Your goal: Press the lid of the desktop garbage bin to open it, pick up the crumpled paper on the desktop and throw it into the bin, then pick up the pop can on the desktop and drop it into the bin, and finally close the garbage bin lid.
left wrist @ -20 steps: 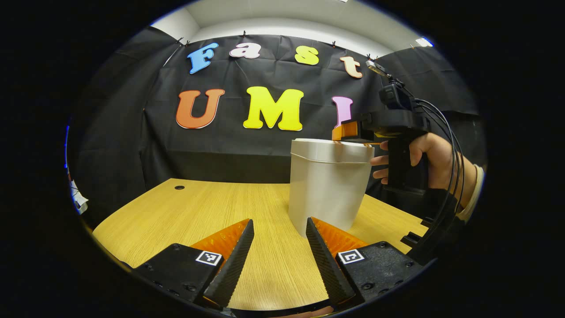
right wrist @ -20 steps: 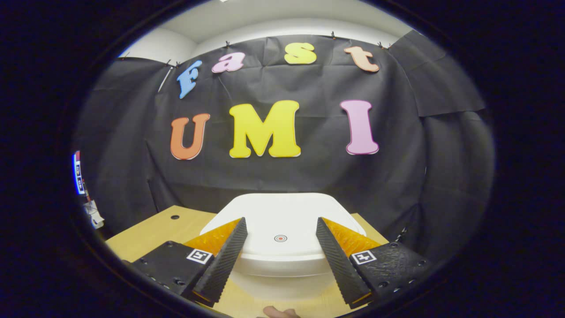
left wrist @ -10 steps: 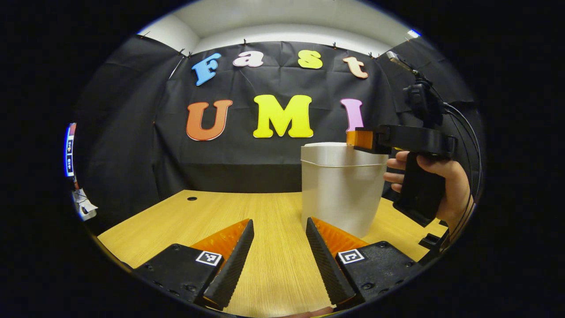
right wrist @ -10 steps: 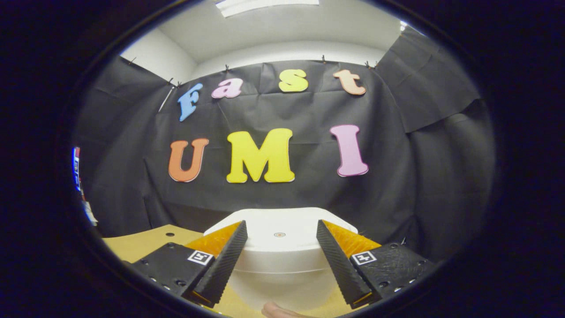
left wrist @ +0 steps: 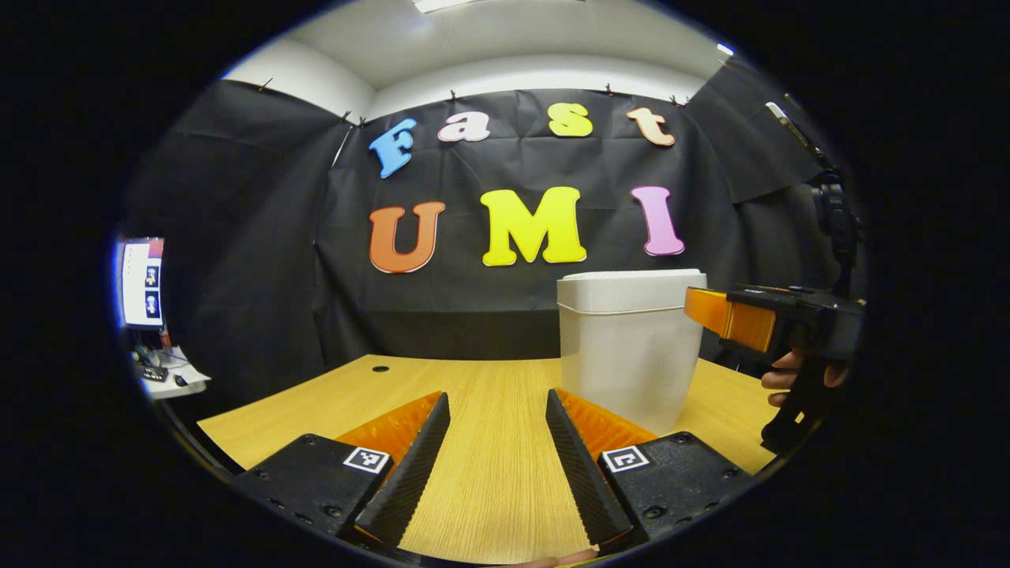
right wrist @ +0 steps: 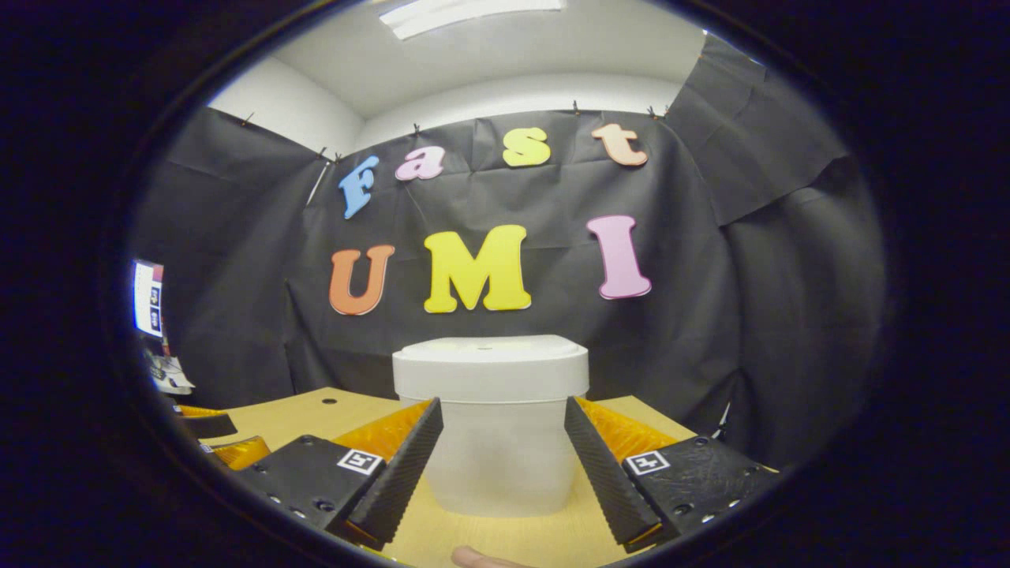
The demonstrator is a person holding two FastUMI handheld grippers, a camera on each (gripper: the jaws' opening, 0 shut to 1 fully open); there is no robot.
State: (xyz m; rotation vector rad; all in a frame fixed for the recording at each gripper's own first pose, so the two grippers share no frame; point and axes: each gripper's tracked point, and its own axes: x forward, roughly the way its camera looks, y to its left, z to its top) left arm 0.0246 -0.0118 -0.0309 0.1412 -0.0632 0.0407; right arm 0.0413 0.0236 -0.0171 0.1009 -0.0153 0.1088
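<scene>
Now, left gripper view:
Left gripper (left wrist: 493,457): low over the desk (left wrist: 489,394), fingers spread, nothing between.
Bin (left wrist: 629,347): upright on desk, far right, lid (left wrist: 631,280) down.
Right gripper (left wrist: 730,319): right of bin, at lid height, apart from it; grip state cannot be told.
Hand (left wrist: 789,375): on its handle.

Right gripper view:
Right gripper (right wrist: 503,454): fingers spread, empty, short of the bin.
Bin (right wrist: 491,426): straight ahead on desk (right wrist: 308,410), lid (right wrist: 489,367) closed.
</scene>
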